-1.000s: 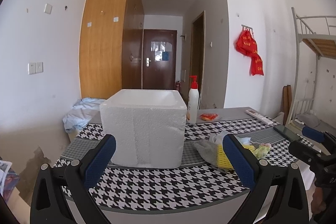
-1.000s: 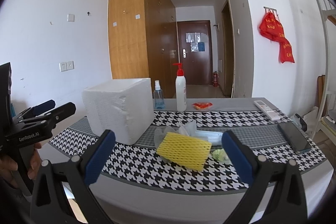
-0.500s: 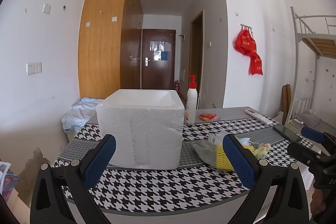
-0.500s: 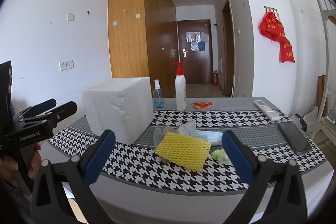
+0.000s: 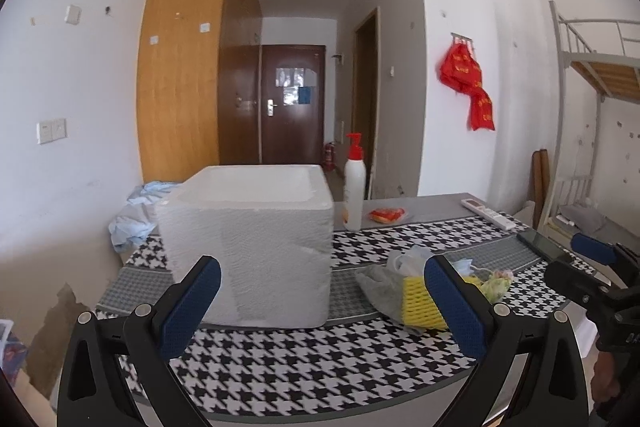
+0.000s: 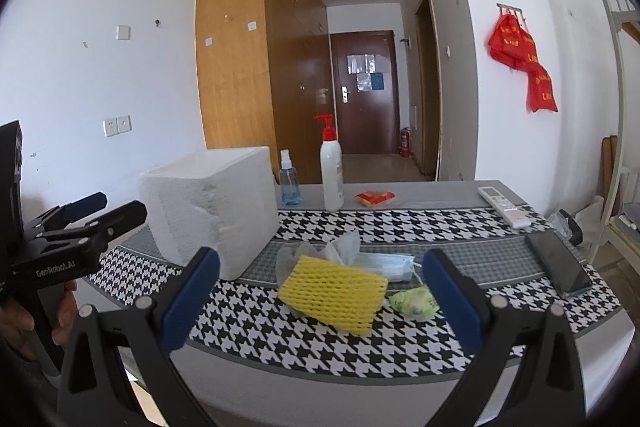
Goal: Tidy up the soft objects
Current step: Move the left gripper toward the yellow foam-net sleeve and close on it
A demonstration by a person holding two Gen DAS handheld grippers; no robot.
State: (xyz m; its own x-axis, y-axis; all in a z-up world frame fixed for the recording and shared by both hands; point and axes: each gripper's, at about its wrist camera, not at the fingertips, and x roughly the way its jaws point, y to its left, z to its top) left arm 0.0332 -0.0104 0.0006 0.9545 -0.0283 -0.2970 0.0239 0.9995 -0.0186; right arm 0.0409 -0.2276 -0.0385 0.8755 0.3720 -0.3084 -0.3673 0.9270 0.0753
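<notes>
Soft clutter, led by a yellow foam net sleeve (image 6: pixel 334 293), lies heaped on the houndstooth worktop (image 6: pixel 400 223) just beside an open white foam box (image 5: pixel 256 247), its likely container. Left claw (image 5: pixel 320 307) and right claw (image 6: pixel 320 299) hover spread wide, empty, facing them.

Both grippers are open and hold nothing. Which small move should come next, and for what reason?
Probably ease the right gripper forward and down onto the yellow foam net. Its jaws are open and already frame the net, which lies nearest on top of the soft pile, while the open-topped foam box stands just to the left, likely the place for it.
</notes>
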